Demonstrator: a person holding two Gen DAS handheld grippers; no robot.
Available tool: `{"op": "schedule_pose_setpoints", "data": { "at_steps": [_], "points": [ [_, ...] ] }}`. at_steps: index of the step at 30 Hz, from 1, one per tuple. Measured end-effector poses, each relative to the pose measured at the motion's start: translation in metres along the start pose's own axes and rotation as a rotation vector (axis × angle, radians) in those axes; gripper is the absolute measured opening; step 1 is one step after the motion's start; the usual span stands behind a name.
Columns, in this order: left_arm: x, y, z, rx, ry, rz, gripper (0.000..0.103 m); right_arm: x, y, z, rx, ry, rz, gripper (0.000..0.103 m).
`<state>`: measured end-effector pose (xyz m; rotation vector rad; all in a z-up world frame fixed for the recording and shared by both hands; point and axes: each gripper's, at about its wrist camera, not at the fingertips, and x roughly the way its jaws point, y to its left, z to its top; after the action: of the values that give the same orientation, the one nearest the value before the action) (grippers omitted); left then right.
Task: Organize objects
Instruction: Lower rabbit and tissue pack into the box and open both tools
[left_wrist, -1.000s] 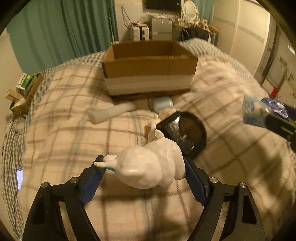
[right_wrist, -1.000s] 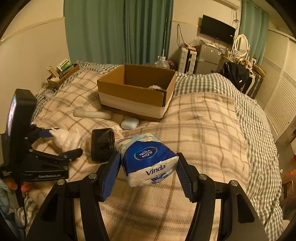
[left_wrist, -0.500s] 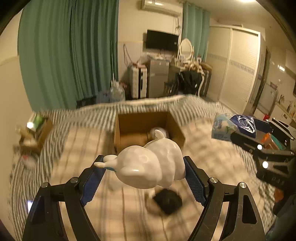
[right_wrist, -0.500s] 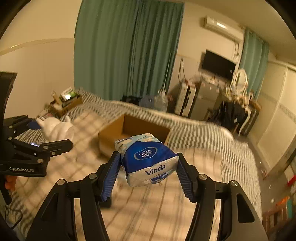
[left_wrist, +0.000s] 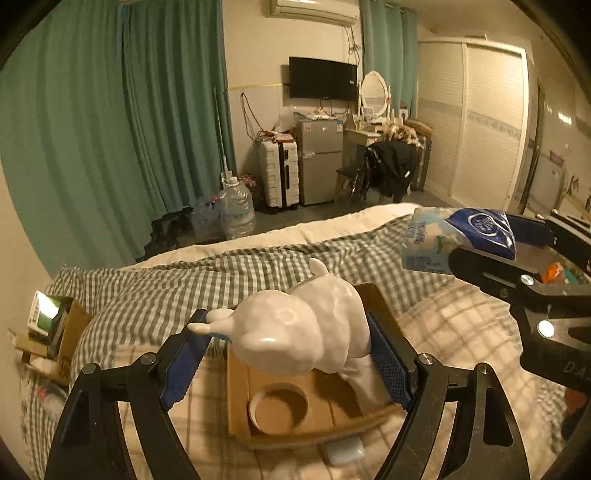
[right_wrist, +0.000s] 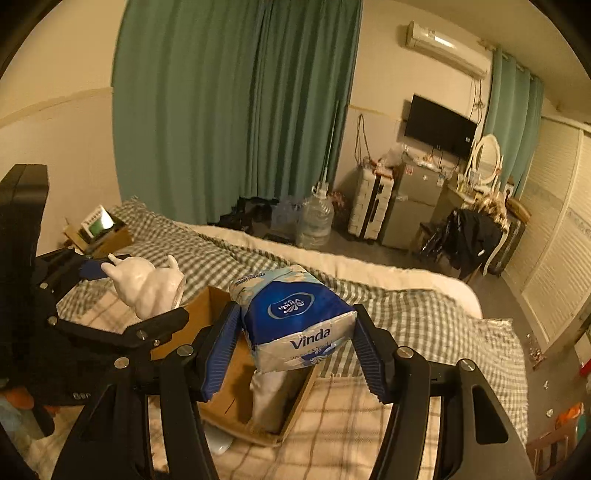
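Note:
My left gripper (left_wrist: 291, 354) is shut on a glossy white animal figurine (left_wrist: 299, 332) and holds it in the air above the open cardboard box (left_wrist: 295, 406) on the bed. My right gripper (right_wrist: 295, 343) is shut on a blue and white Vinda tissue pack (right_wrist: 291, 317), held over the same box (right_wrist: 236, 391). The tissue pack also shows at the right of the left wrist view (left_wrist: 458, 236), and the figurine at the left of the right wrist view (right_wrist: 147, 284). A white object (right_wrist: 269, 398) stands inside the box.
The box sits on a plaid blanket (left_wrist: 443, 332) on the bed. A small pale blue case (left_wrist: 343, 452) lies by the box's near edge. A small box of items (left_wrist: 48, 325) stands at the bed's left. Beyond are a water jug (left_wrist: 236, 210), suitcase and fridge.
Both grippers rose from just above the bed and moved forward to hover over the cardboard box, each still holding its object. The black case on the blanket has dropped out of view.

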<state>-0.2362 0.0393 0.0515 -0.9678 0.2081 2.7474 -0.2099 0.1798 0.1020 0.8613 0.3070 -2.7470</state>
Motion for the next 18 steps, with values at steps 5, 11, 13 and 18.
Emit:
{"op": "schedule_pose_setpoints", "data": {
  "at_steps": [5, 11, 13, 18],
  "points": [
    [0.054, 0.004, -0.021, 0.009, 0.066, -0.003, 0.085, 0.059, -0.005, -0.02, 0.02, 0.067, 0.023, 0.057],
    [0.104, 0.006, -0.049, -0.019, 0.152, -0.043, 0.085, 0.112, -0.015, -0.056, 0.05, 0.162, 0.061, 0.057],
    [0.111, 0.006, -0.057, -0.017, 0.168, -0.039, 0.086, 0.117, -0.02, -0.063, 0.07, 0.162, 0.086, 0.061],
    [0.09, 0.0, -0.06, 0.022, 0.156, -0.017, 0.097, 0.103, -0.038, -0.06, 0.138, 0.118, 0.095, 0.073]
  ]
}}
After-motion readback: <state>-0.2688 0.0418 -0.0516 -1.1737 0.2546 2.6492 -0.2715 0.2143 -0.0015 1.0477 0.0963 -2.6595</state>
